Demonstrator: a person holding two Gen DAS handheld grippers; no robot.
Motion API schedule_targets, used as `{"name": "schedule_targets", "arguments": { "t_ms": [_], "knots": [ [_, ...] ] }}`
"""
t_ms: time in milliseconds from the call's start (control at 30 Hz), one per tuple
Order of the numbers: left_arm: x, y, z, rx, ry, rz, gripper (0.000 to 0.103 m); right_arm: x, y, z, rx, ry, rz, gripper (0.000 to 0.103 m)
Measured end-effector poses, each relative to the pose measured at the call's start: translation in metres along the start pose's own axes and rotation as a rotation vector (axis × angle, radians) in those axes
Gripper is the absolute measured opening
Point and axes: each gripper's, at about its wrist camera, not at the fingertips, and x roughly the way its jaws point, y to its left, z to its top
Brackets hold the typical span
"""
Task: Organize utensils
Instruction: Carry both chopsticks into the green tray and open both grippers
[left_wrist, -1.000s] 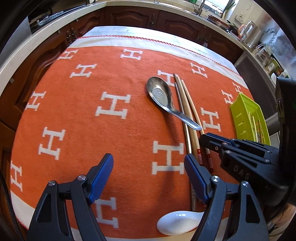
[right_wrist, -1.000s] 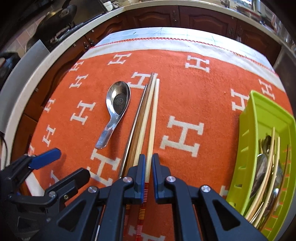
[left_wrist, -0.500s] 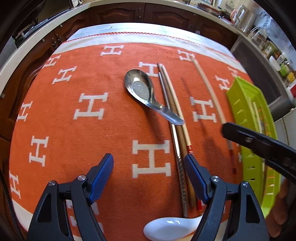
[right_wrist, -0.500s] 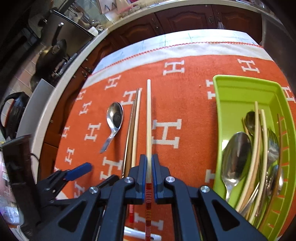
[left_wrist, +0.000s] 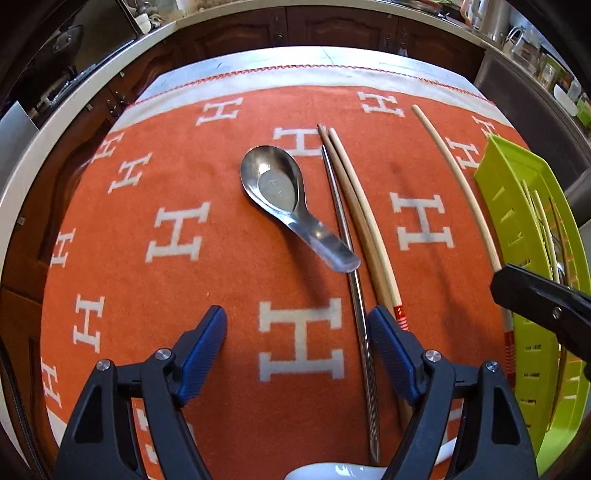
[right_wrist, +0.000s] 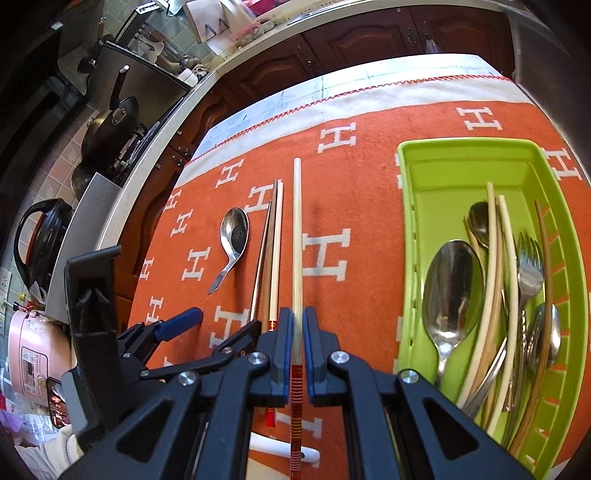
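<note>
My right gripper (right_wrist: 296, 325) is shut on a pale chopstick (right_wrist: 296, 236) with a red striped end, held above the orange cloth, left of the green tray (right_wrist: 410, 229). The chopstick also shows in the left wrist view (left_wrist: 461, 184). My left gripper (left_wrist: 297, 343) is open and empty, low over the cloth. Ahead of it lie a metal spoon (left_wrist: 288, 199), a metal chopstick (left_wrist: 351, 280) and two wooden chopsticks (left_wrist: 365, 225). A white ceramic spoon (left_wrist: 332, 472) lies at the near edge.
The green tray holds several spoons, forks and chopsticks (right_wrist: 491, 295). The orange cloth (left_wrist: 177, 236) covers the table. Kitchen counters, pans (right_wrist: 107, 129) and cabinets surround it. A pink appliance (right_wrist: 33, 354) stands at the left.
My right gripper has lifted one pale chopstick off the cloth and carried it rightwards toward the green tray. My left gripper has shifted slightly, staying open.
</note>
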Motion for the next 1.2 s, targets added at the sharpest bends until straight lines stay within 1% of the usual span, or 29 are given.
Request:
{"name": "schedule_targets", "arguments": {
  "t_ms": [33,67,100,133,167,200,267,333,367,467,600,667,733,867,967,1067,1200],
  "knots": [
    [0.000,0.000,0.001,-0.007,-0.003,-0.011,0.071,-0.001,-0.001,0.000,0.004,-0.003,0.002,0.006],
    [0.000,0.001,0.002,-0.015,-0.005,-0.029,0.069,-0.003,-0.002,-0.001,0.008,-0.007,0.004,0.006],
    [-0.001,0.000,0.003,-0.013,-0.014,-0.028,0.060,-0.004,-0.003,-0.001,0.009,-0.010,0.006,0.006],
    [-0.002,-0.001,0.004,-0.003,-0.024,-0.031,0.043,-0.005,-0.004,-0.001,0.011,-0.013,0.009,0.006],
    [-0.004,-0.003,0.004,0.011,-0.032,-0.037,0.031,-0.006,-0.005,-0.002,0.013,-0.014,0.010,0.006],
    [-0.005,-0.006,0.005,0.029,-0.034,-0.045,0.004,-0.006,-0.006,-0.001,0.017,-0.015,0.011,0.006],
    [-0.005,-0.009,0.004,0.036,-0.029,-0.052,0.004,-0.008,-0.007,-0.001,0.025,-0.020,0.020,0.006],
    [-0.009,-0.007,0.004,0.011,-0.023,-0.108,0.003,-0.012,-0.007,-0.001,0.031,-0.030,0.029,0.006],
    [-0.010,-0.008,0.005,0.004,-0.026,-0.121,0.003,-0.014,-0.007,-0.001,0.032,-0.036,0.032,0.006],
    [-0.029,-0.008,0.005,0.001,-0.077,-0.126,0.003,-0.024,-0.008,-0.001,0.036,-0.059,0.044,0.006],
    [-0.054,-0.003,0.009,-0.030,-0.118,-0.147,0.003,-0.038,-0.010,-0.002,0.046,-0.090,0.054,0.006],
    [-0.066,-0.001,0.014,-0.054,-0.122,-0.184,0.003,-0.047,-0.011,-0.003,0.052,-0.108,0.054,0.006],
    [-0.078,-0.002,0.021,-0.065,-0.118,-0.239,0.003,-0.056,-0.014,-0.004,0.059,-0.126,0.054,0.006],
    [-0.100,-0.022,0.027,-0.026,-0.130,-0.306,0.003,-0.078,-0.021,-0.007,0.076,-0.170,0.046,0.006],
    [-0.110,-0.047,0.031,0.014,-0.106,-0.365,0.003,-0.094,-0.029,-0.010,0.090,-0.197,0.022,0.006],
    [-0.109,-0.073,0.033,0.048,-0.051,-0.428,0.003,-0.106,-0.041,-0.015,0.114,-0.213,-0.018,0.006],
    [-0.100,-0.105,0.028,0.087,0.022,-0.460,0.004,-0.113,-0.058,-0.022,0.147,-0.211,-0.078,0.006]
  ]
}}
